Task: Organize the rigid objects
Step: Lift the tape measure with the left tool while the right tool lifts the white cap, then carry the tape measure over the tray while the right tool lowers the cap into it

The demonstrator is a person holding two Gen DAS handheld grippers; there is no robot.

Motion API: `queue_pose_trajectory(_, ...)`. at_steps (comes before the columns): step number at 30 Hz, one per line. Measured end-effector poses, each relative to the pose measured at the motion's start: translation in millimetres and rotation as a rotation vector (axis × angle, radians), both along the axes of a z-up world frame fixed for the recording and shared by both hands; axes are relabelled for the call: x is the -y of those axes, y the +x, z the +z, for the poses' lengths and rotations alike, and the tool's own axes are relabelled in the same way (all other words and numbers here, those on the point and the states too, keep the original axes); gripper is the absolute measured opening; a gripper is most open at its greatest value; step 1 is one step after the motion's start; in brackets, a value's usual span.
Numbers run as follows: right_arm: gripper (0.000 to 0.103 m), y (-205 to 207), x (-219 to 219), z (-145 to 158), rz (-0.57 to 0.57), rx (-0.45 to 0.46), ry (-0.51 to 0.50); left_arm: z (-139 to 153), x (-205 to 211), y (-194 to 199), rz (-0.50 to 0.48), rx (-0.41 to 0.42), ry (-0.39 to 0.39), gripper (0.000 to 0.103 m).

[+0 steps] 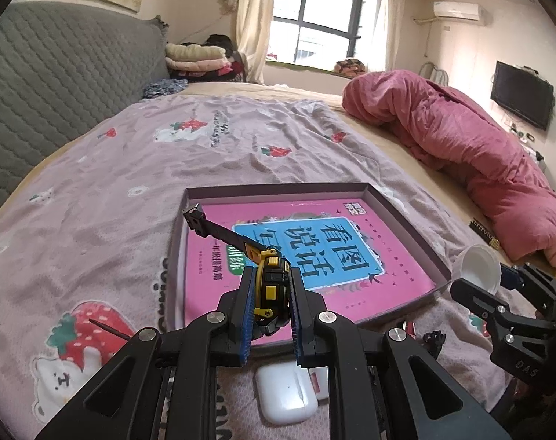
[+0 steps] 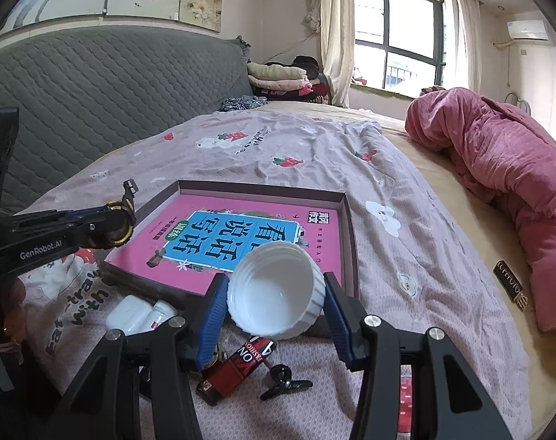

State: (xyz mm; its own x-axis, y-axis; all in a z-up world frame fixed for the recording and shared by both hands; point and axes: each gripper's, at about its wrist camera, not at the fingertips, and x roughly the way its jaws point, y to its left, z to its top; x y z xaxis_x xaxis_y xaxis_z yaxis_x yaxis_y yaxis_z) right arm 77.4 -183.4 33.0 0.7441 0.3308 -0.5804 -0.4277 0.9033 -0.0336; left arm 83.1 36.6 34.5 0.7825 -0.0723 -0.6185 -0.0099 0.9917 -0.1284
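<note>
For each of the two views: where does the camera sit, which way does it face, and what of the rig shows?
Left wrist: behind the left gripper, facing across the bed to the window; it holds a tape measure over the tray.
Right wrist: behind the right gripper, facing likewise; it holds a white lid.
Shared: tray, pink book, earbud case, and each other's gripper.

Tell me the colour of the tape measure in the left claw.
Black and yellow tape measure; left wrist view shows it best.
</note>
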Motion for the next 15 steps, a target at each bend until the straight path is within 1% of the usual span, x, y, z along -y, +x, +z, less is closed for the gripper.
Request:
queue_pose_trajectory(7, 0.051, 10.7, 5.2, -3.7, -0.022, -0.011, 0.002, -11.2, 9.1, 17.4, -0.025, -0.025, 0.017, 0.017)
queue_pose_trajectory(9, 0.051, 13.9, 5.9, -4.3, -0.027, -0.012, 0.004, -16.3, 11.5, 21.9, -0.039, -0.043, 0.015, 0.017)
queue_pose_trajectory(15, 0.051, 22.2, 6.4, -6.5, -0.033, -0.016, 0.011, -25.9, 19.4, 29.3, -0.063, -0.068, 0.026, 0.017)
